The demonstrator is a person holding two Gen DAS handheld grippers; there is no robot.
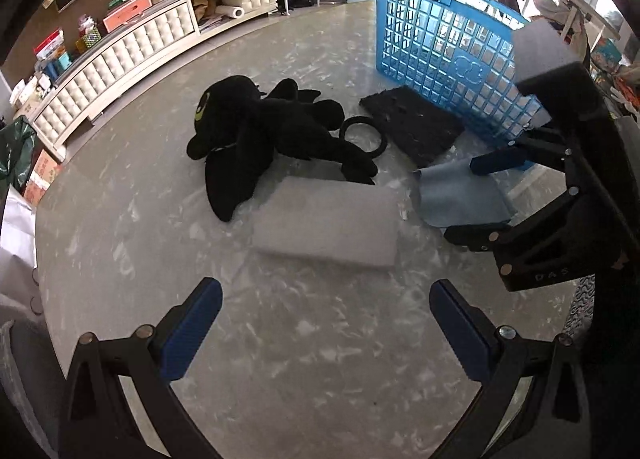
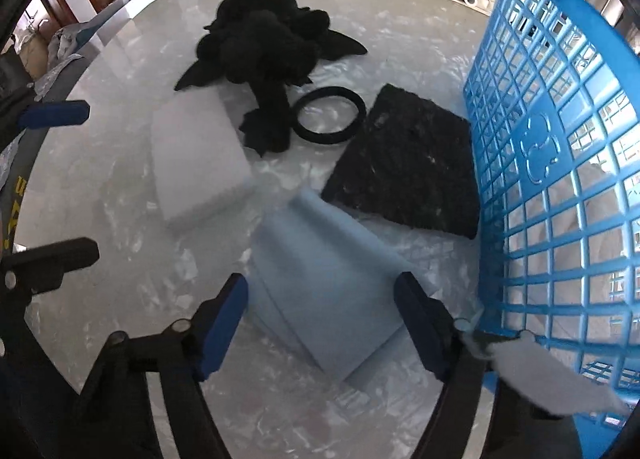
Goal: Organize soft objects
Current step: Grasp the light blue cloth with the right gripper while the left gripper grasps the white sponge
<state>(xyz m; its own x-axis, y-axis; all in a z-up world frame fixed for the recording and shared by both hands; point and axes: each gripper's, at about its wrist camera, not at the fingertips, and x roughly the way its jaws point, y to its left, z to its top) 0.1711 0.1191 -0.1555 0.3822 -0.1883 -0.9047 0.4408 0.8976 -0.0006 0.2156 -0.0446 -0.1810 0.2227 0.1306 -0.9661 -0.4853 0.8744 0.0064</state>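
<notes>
Cloth (image 2: 320, 291): flat on bench, between right gripper (image 2: 320, 323) jaws, ungripped, for pinching.
Left gripper (image 1: 326, 327): released, empty.
Basket (image 2: 560, 179): beside, likely destination.

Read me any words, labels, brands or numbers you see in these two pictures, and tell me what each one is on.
"DAS": embossed on the black body of the right hand-held gripper, seen from the left wrist view.
Blue basket: a raised outline emblem on its side wall, no letters in it.
Yellow lettering on a dark surface at the left edge of the right wrist view: cut off, unreadable.
Boxes on the shelf: print too small and blurred to read.
</notes>
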